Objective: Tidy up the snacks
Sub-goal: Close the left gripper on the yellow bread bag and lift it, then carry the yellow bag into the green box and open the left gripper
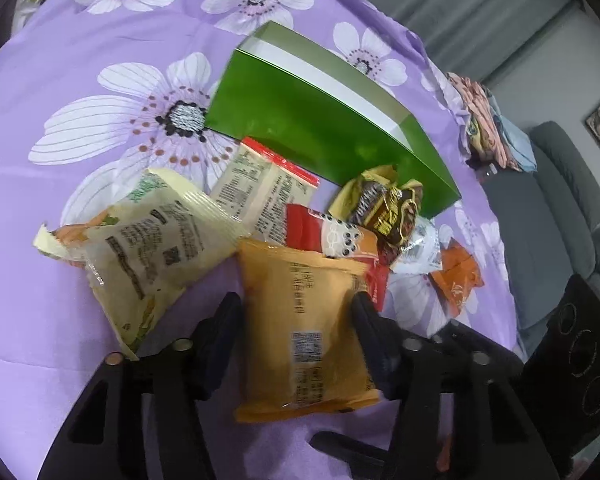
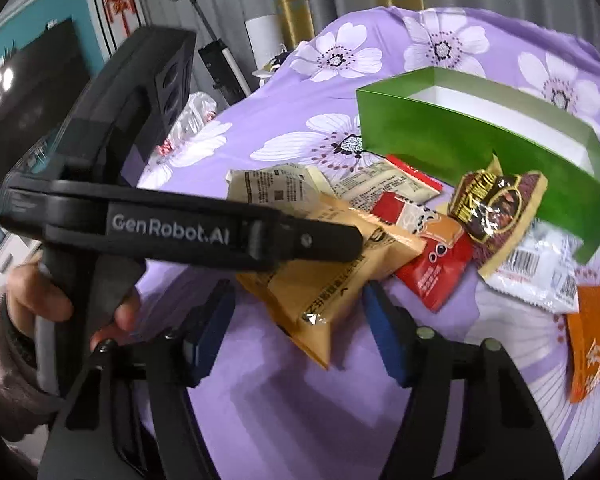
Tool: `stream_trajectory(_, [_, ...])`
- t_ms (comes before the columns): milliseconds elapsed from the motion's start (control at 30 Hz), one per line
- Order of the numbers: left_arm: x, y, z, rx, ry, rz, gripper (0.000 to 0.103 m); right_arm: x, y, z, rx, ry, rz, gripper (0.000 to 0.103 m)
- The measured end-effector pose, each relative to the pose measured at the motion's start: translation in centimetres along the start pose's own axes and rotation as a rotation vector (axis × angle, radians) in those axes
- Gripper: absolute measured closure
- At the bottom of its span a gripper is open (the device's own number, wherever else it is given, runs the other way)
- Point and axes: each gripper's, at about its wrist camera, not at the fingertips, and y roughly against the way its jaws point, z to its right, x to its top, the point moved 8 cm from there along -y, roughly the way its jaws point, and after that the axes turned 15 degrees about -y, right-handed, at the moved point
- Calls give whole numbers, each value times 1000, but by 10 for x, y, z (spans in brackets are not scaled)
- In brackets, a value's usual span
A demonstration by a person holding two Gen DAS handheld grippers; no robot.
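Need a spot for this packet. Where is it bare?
The green box looks empty inside. Bare cloth lies left of the cream packet, and beyond the box. The snack pile crowds the box's near wall, where the left tool holds the yellow packet.

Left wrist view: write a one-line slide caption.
Left gripper straddles an orange snack packet amid a snack pile before an empty green box.

A purple floral cloth [image 1: 100, 184] covers the table. Grey curtains [image 1: 460, 4] hang at the far side, and a grey sofa [image 1: 556, 200] stands to the right. In the right wrist view, a dark TV [image 2: 32, 92] sits against a teal wall [image 2: 40, 32] on the left.
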Motion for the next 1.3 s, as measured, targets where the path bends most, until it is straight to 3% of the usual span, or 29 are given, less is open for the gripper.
stream_trajectory(67, [-1, -2, -2, 16, -3, -3, 50, 0, -1, 2, -6, -3, -1, 55])
stream_trajectory(367, [-4, 2, 5, 39, -14, 11, 54, -5, 9, 2, 0, 3, 47, 63])
stream_trajectory(800, [-7, 25, 39, 66, -34, 65, 54, -11, 44, -6, 20, 28, 122, 63])
stream_trajectory(1300, [56, 11, 90, 34, -165, 93, 54, 33, 89, 40, -15, -39, 301, 63])
